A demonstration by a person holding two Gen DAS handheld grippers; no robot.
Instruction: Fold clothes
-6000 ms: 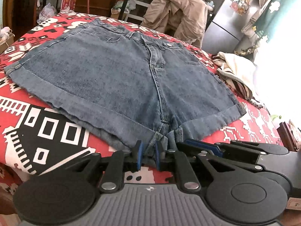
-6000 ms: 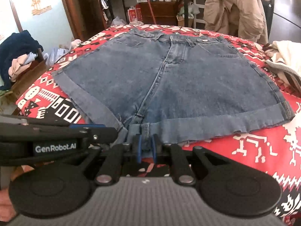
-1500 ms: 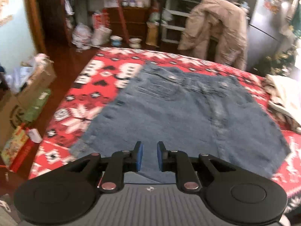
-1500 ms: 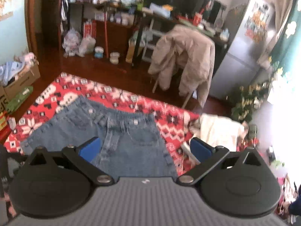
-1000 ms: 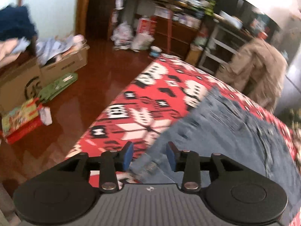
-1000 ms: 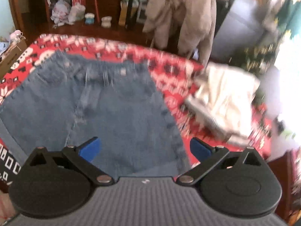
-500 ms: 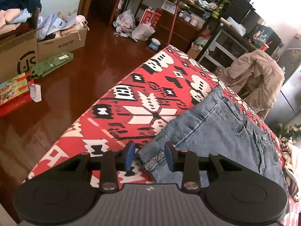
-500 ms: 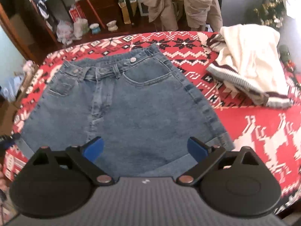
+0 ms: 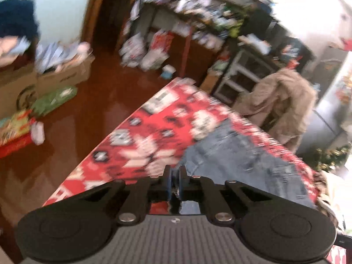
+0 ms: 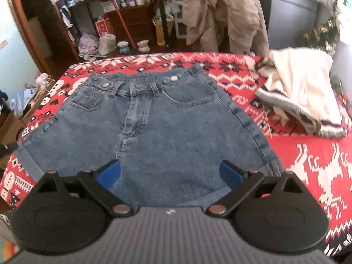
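Left gripper (image 9: pixel 173 179) pinched tight on the cuffed leg corner of the denim shorts (image 10: pixel 154 127), view blurred. Right gripper (image 10: pixel 170 173) spread wide, holding nothing, above the other leg hem. Shorts lie flat, front up, waistband far, on the red patterned cover (image 10: pixel 308 158). White sweater (image 10: pixel 303 88) heaped at right. Tan coat (image 10: pixel 222 13) beyond.
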